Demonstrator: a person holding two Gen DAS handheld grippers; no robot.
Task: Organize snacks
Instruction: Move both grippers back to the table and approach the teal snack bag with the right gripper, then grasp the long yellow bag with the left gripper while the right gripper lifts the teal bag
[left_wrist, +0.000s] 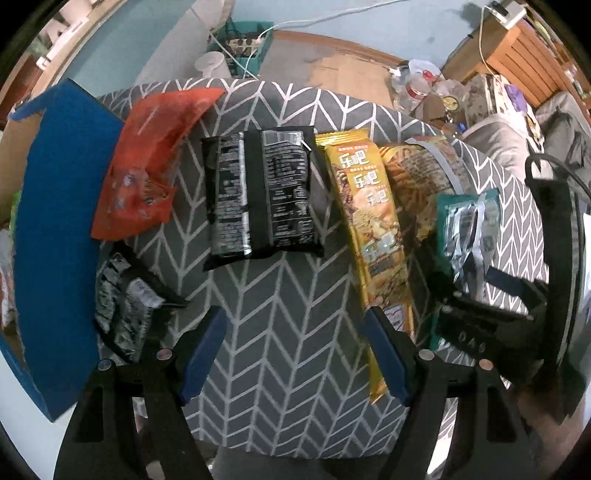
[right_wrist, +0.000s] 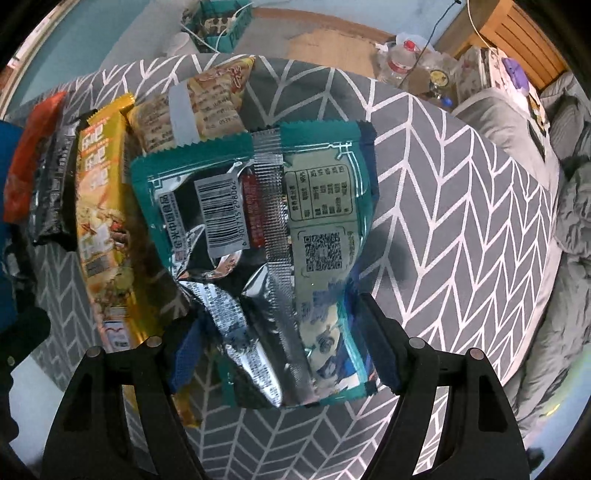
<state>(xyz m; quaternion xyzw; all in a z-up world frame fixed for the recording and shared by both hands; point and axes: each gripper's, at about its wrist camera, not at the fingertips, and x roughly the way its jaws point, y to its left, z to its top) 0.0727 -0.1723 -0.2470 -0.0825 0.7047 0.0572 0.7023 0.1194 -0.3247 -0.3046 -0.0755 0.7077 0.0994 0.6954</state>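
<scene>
Right wrist view: my right gripper (right_wrist: 280, 354) is clamped on the teal packet (right_wrist: 258, 221), whose long axis runs away from me, just right of the yellow packet (right_wrist: 103, 206).

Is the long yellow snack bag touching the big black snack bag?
Apart. In the left wrist view, a strip of grey patterned cloth shows between the black bag and the yellow bag along their sides.

Left tongs (left_wrist: 295, 354) spread, empty; right tongs (right_wrist: 280, 354) clamped.
</scene>
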